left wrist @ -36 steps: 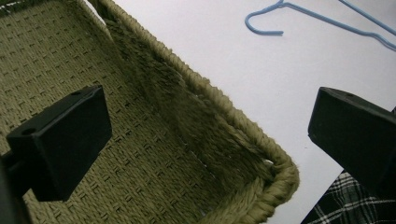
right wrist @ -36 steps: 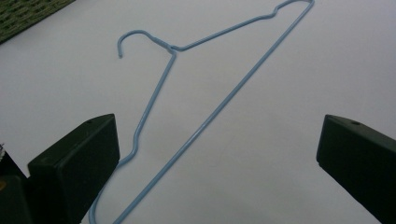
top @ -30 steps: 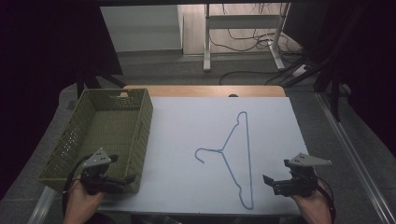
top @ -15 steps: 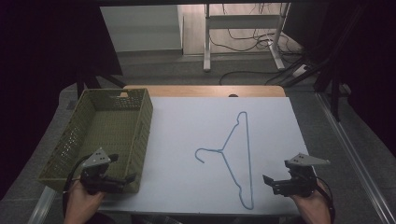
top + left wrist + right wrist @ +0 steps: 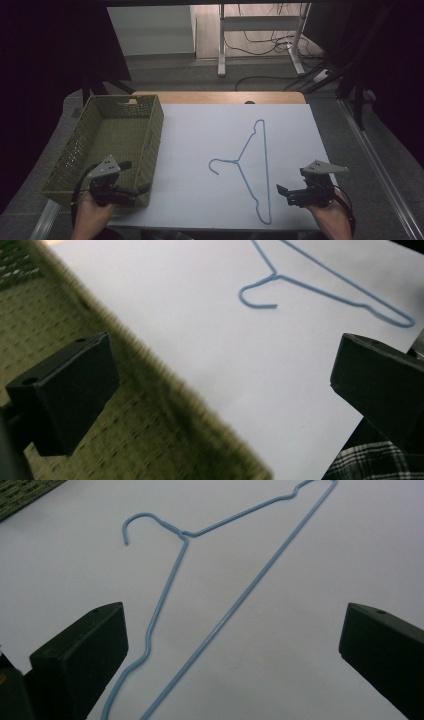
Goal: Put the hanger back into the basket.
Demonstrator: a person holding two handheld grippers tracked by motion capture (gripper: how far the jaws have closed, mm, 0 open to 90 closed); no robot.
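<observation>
High view: a blue wire hanger (image 5: 252, 170) lies flat, right of centre, on the white table (image 5: 200, 135); a green basket (image 5: 107, 145) occupies its left edge. Left gripper view: left gripper (image 5: 220, 390), jaws apart, over the basket's rim. Right gripper view: right gripper (image 5: 232, 655), jaws spread, empty, near the hanger's near end.

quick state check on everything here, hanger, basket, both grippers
hanger: lying flat on the white sheet, untouched, hook toward the basket
basket: upright at the table's left, nothing seen inside
left gripper: open, holding nothing, over the basket's near corner
right gripper: open, holding nothing, beside the hanger's near end
</observation>
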